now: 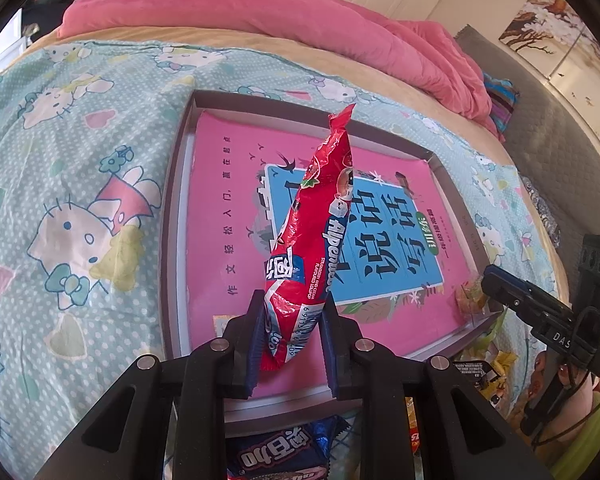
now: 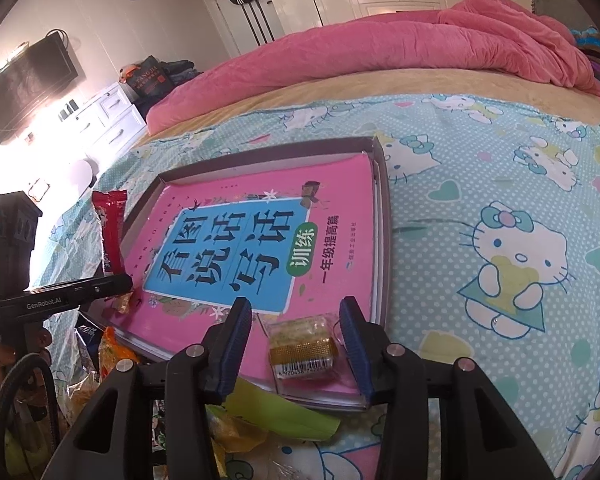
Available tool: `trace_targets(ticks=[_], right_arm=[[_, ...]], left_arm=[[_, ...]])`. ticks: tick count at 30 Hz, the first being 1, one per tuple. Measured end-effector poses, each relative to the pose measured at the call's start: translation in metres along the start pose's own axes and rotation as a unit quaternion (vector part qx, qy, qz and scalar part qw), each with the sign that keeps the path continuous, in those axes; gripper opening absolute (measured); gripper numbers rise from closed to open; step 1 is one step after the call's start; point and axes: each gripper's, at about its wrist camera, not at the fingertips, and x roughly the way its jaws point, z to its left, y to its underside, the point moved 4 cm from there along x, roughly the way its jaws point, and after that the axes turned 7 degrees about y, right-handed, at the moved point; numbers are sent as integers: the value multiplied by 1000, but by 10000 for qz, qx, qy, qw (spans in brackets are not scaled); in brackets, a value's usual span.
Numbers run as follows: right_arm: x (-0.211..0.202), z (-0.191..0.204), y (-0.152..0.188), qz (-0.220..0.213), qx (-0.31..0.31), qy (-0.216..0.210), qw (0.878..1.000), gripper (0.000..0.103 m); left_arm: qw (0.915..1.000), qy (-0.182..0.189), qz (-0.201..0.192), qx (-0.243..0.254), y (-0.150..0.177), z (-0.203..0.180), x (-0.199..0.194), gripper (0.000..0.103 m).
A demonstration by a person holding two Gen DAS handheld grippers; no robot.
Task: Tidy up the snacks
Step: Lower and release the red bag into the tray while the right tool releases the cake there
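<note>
The left gripper (image 1: 290, 340) has its fingers squeezed on the bottom end of a long red candy bag (image 1: 316, 216), which points up and away over the pink book (image 1: 228, 200) in the box (image 1: 172, 208). The bag could slip out, because only its end is pinched. The right gripper (image 2: 296, 344) has its fingers wide around a small gold snack (image 2: 302, 344) lying on the book.

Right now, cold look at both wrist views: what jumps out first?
The red lollipop bag, clamped upright in the left tongs over the tray. Under it, the pink and blue book fills the tray on the Hello Kitty sheet. The right tongs sit open around a small clear snack packet on the book's near corner.
</note>
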Motion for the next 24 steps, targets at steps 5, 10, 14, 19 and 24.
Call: trace_targets(ticks=[5,10,14,19,24], right_arm=[[-6,-1,-1,-110,41,-15,9999,50],[-12,-2,-2,-217,62,-4,9997,53],[-15,-1,-3,-295,37,-7,9996,55],[-19,-1,-3,-356,32,7,9994,56],[-24,-4,-4,-430,99,25,9990,60]], left_arm=[[10000,34,-38,-48,0,1,-4,28],[9999,76,-74,-90,0,2,-9,31],[9998,133,-130,-106,-1,1,-13,38],[9996,152,-214,-107,-2,0,-20,44],[9990,207,-370,-108,-4,-1,-30,52]])
